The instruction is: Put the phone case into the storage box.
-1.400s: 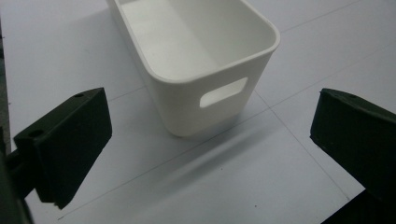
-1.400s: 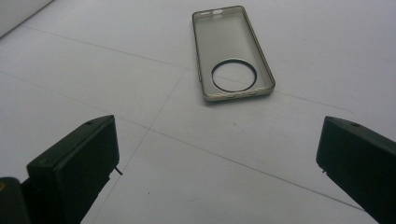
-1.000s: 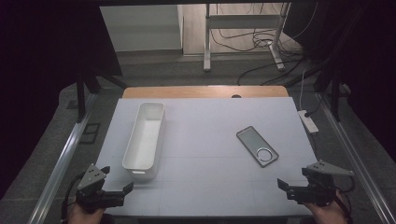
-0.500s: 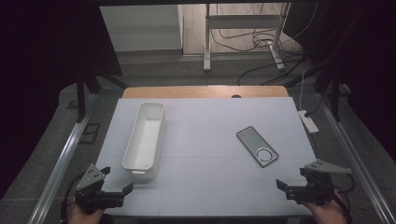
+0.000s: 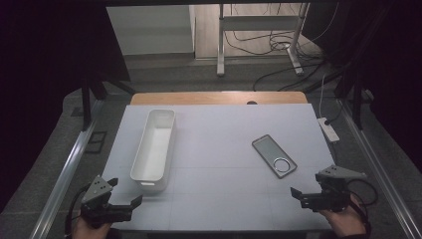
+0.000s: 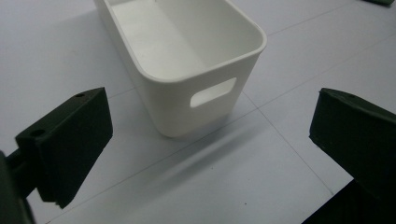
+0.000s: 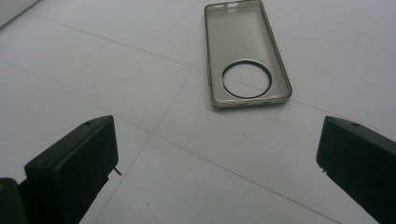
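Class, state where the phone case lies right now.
In the high view the phone case lies flat on the table's right half, just ahead of the right gripper, far from the white bin.

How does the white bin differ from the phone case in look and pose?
The white bin is opaque, deep and open-topped, with a handle slot; the phone case is translucent grey, thin and flat, with a ring inside. The bin lies left, the case right. Both rest untouched on the table.
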{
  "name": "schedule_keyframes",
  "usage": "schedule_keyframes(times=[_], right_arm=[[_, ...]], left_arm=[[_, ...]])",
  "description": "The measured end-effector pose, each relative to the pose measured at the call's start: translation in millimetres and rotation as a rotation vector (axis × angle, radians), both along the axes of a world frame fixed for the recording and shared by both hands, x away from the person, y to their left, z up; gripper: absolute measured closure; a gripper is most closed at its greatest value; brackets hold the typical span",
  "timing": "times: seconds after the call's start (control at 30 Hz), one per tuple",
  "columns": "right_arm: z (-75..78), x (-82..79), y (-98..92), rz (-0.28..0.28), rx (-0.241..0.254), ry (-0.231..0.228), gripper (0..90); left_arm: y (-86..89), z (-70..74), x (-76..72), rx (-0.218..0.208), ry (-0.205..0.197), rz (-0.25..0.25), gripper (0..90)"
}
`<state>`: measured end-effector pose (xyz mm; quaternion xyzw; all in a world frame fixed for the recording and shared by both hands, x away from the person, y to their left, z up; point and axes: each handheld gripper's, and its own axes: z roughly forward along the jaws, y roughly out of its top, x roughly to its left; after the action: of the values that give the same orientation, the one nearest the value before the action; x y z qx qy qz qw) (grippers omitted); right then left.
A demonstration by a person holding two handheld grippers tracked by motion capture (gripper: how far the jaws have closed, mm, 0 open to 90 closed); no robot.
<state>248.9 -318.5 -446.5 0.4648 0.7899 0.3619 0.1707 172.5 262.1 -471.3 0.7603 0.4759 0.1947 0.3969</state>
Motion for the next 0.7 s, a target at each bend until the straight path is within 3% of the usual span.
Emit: schedule_keyframes(times=[0.4,0.7], right_arm=[[0.2,13.3,6.6,0.052,-0.013,0.004,0.0],[0.8,28.0,11.7,0.054,-0.008,0.001,0.0]], left_arm=[[-0.6,-0.1,0.1,0.001,0.001,-0.002,0.4],[-0.9,0.0,-0.2,0.005,-0.001,-0.003,0.4]])
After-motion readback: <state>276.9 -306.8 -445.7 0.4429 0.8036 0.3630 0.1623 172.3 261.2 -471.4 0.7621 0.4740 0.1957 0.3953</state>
